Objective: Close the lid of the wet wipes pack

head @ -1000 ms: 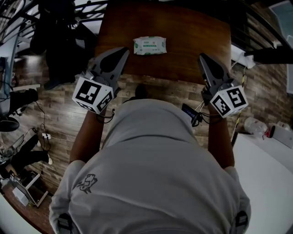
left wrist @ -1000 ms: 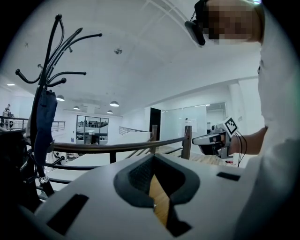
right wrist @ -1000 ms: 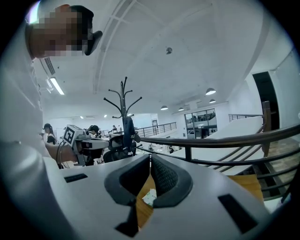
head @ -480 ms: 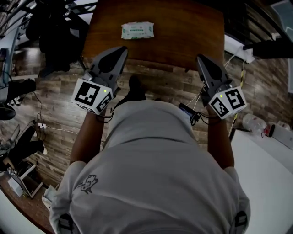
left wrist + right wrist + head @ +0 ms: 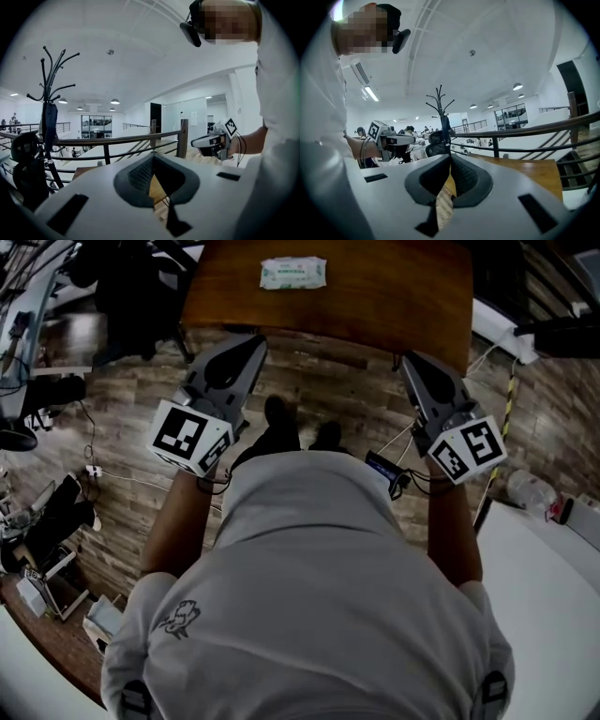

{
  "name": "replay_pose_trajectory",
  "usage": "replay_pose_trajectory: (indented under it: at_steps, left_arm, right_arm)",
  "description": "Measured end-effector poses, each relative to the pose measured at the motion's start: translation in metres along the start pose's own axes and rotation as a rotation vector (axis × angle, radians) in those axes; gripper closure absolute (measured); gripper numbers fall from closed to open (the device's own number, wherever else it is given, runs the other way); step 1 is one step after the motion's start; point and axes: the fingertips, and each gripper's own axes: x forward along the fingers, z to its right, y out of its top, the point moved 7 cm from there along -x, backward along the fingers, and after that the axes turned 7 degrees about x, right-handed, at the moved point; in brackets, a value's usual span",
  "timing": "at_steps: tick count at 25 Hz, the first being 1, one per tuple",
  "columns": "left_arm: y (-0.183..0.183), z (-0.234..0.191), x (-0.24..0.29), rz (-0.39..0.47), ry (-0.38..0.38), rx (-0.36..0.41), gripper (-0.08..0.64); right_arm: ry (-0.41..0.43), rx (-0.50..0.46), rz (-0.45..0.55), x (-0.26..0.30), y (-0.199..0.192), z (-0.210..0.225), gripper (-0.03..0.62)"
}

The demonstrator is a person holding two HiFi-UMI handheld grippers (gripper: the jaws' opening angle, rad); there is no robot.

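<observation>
I hold both claws out in front of me, their tips just short of the near edge of the brown wooden table [image 5: 394, 306], above the wood-plank floor [image 5: 319, 381]. My left claw [image 5: 152, 157] has its 2 dark ribbed jaws pressed together at the tips with nothing between them. My right claw [image 5: 449, 159] is pinched closed the same way and is also empty.

The white and green wet wipes pack [image 5: 293, 273] lies flat on the table, well apart from both claws and nearer my left side. It sits close to the top edge of the head view, which cuts off the table's far part. The pack is too small there for me to tell whether its lid is up or down, and its print is unreadable.

Neither claw's own view shows the pack. The left one looks past a dark railing [image 5: 117, 140] and a black coat stand [image 5: 49, 93]. The right one catches only a strip of tabletop. My grey shirt [image 5: 309, 596] partly hides my 2 dark shoes [image 5: 277, 418].
</observation>
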Motion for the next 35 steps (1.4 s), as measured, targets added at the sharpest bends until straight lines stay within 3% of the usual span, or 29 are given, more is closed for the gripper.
replay_pose_trajectory:
  at_steps: [11,27,35]
  left_arm:
    - [-0.007,0.003,-0.072,0.041,-0.091,-0.001,0.548]
    - [-0.043,-0.040,-0.249,0.104,-0.121,0.037,0.548]
    - [-0.043,-0.035,-0.292,0.136,-0.125,0.024,0.548]
  right_arm:
    - [-0.093,0.000,0.037,-0.013,-0.021,-0.087,0.555]
    - [-0.182,-0.095,0.066,0.008,-0.062,-0.268,0.555]
    - [-0.205,-0.078,0.073,-0.007,-0.073,-0.313,0.555]
